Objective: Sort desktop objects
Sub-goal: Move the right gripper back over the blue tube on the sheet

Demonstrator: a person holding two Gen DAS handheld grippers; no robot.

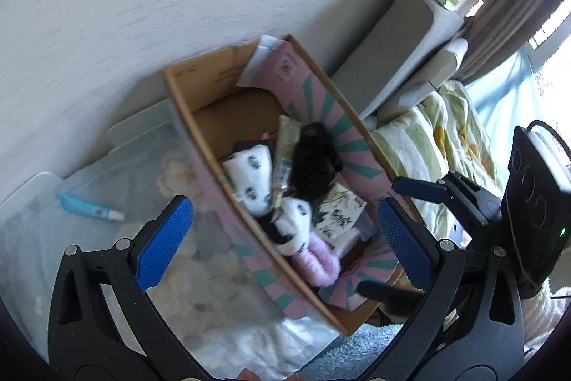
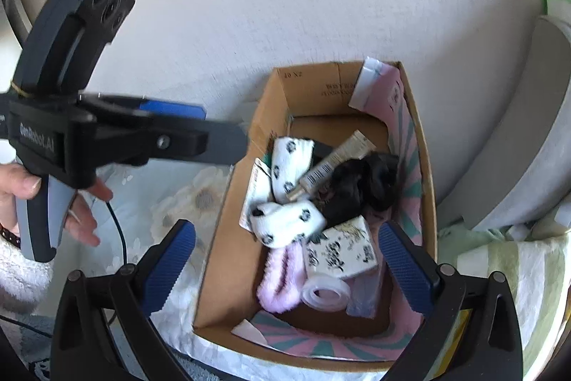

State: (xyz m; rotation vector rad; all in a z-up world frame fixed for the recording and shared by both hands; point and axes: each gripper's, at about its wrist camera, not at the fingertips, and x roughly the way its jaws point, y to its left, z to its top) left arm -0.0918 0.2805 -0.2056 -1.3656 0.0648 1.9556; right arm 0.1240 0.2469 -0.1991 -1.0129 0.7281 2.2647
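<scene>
Both grippers hang over the brown cardboard box with the pink-and-teal striped lining (image 2: pixel 424 202), which sits against the white wall. The left gripper (image 1: pixel 282 238) has its blue pads spread wide with nothing pinched between them; the right gripper (image 2: pixel 287 261) is just as wide and just as empty.

The sorted things lie heaped in the box. At its middle are the white fuzzy socks with black spots (image 2: pixel 285 224). The black crumpled fabric bundle (image 2: pixel 360 188) lies toward two o'clock of them, and the slim beige barcoded tube (image 2: pixel 335 163) slants across at twelve. The pale purple fluffy sock (image 2: pixel 282 277) sits at six, with the clear roll of tape (image 2: pixel 324 297) and the white black-lettered tissue pack (image 2: pixel 342 252) toward five.

Left of the box, at nine o'clock in the left wrist view, a small light-blue tube with a white cap (image 1: pixel 89 207) rests on the clear plastic storage bin lid (image 1: pixel 43 188), so I'd judge that one not yet sorted.

The trouble I'd watch for:
- The two tools are close together over one narrow box, and the right one's fingers could knock the left one's on a careless swing.
- A low pad could snag the fuzzy socks and drag the pile out.
- The blue tube may roll on the slick lid if nudged.
</scene>
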